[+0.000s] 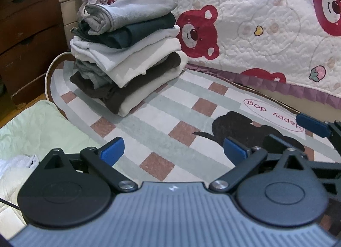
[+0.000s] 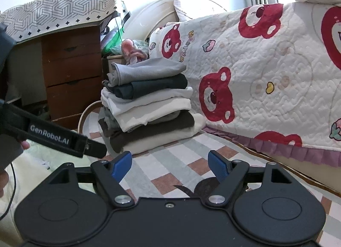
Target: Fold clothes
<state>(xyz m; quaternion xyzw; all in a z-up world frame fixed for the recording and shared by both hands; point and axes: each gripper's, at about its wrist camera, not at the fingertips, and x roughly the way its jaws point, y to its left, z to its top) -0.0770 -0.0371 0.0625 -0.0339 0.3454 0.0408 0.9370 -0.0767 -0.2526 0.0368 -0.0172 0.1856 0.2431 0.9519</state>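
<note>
A stack of several folded clothes stands on the checked rug, grey garment on top, dark and cream ones below. It also shows in the right wrist view. My left gripper is open and empty, low over the rug in front of the stack. My right gripper is open and empty, also low over the rug; one of its blue fingers shows at the right of the left wrist view. The left gripper's body shows at the left of the right wrist view. A pale green cloth lies at the left.
A bed with a bear-print quilt runs along the right behind the rug. A wooden drawer cabinet stands at the back left. A black dog print and "Happy dog" label mark the rug. A white cable curves by the stack.
</note>
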